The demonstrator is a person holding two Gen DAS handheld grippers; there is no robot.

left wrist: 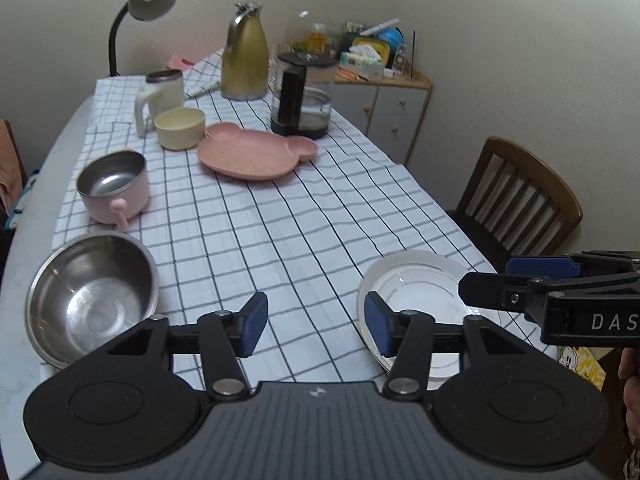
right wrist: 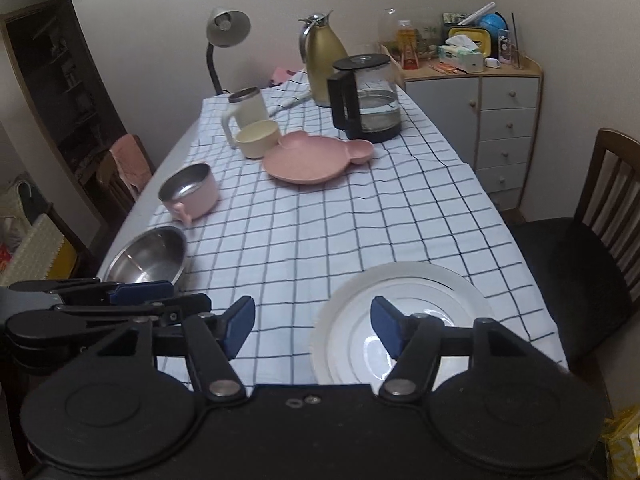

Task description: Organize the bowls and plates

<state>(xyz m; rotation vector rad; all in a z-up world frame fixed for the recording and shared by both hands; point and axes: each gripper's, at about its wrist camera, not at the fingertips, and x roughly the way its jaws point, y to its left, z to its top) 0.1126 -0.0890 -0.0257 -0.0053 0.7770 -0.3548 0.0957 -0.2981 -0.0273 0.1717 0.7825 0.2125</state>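
Your left gripper (left wrist: 316,322) has its jaws spread wide with nothing between them, over bare checked tablecloth (left wrist: 280,232) near the front edge. Your right gripper (right wrist: 312,324) is just as wide and holds nothing; its right pad sits over the white plate (right wrist: 404,320). That plate lies at the near right corner, close to the cloth's right edge. The steel bowl (left wrist: 90,300) sits at the near left, right by the table's rim. Behind it is the pink pot (left wrist: 114,186), then the cream bowl (left wrist: 180,128) touching the pink bear plate (left wrist: 256,152). The middle of the cloth is open. Kettle (left wrist: 302,96), gold flask (left wrist: 244,54) and white mug (left wrist: 160,96) crowd the far end. Right view alone shows the drawer unit (right wrist: 506,136) fully, plus the doorway side left; the left view shows the right gripper from the side over the white plate's rim.
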